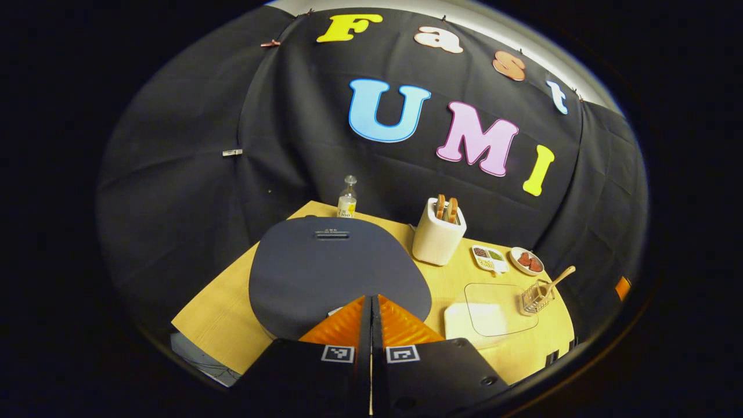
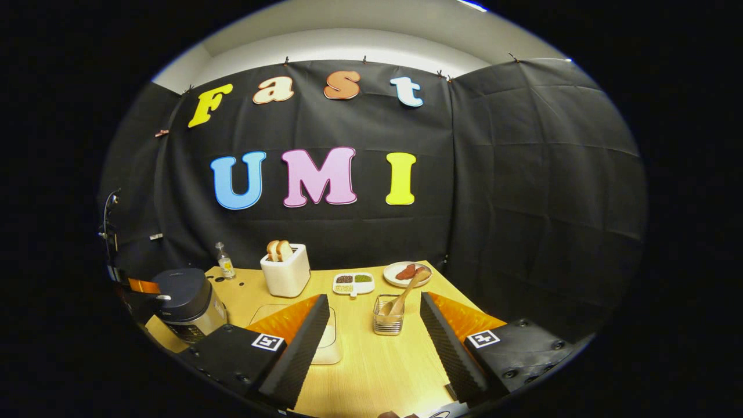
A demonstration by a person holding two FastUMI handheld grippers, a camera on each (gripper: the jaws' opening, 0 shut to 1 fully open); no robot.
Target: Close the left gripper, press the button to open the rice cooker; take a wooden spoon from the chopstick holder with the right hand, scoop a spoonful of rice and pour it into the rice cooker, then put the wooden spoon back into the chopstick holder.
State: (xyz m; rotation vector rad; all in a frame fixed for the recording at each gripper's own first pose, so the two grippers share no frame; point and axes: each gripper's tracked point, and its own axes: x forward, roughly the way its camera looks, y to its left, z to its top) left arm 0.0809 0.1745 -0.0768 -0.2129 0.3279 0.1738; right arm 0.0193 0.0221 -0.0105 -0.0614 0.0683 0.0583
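Left gripper [image 1: 371,299] fingers together over rice cooker [image 1: 336,273] lid, lower centre — blunt tip suits button press. Right gripper [image 2: 374,325] spread wide, framing chopstick holder [image 2: 388,316] with wooden spoon [image 2: 406,290] — ready for grab.

The table [image 2: 371,360] looks like pale wood with a smooth, faintly shiny top. The rice cooker [image 1: 339,273] has a matt dark lid — its body [image 2: 194,319] looks like brushed metal. The spoon [image 2: 406,293] is wood, the holder [image 2: 388,316] metal wire. The toaster [image 2: 285,273] looks smooth and matt — the bottle [image 1: 347,200] clear and glossy.
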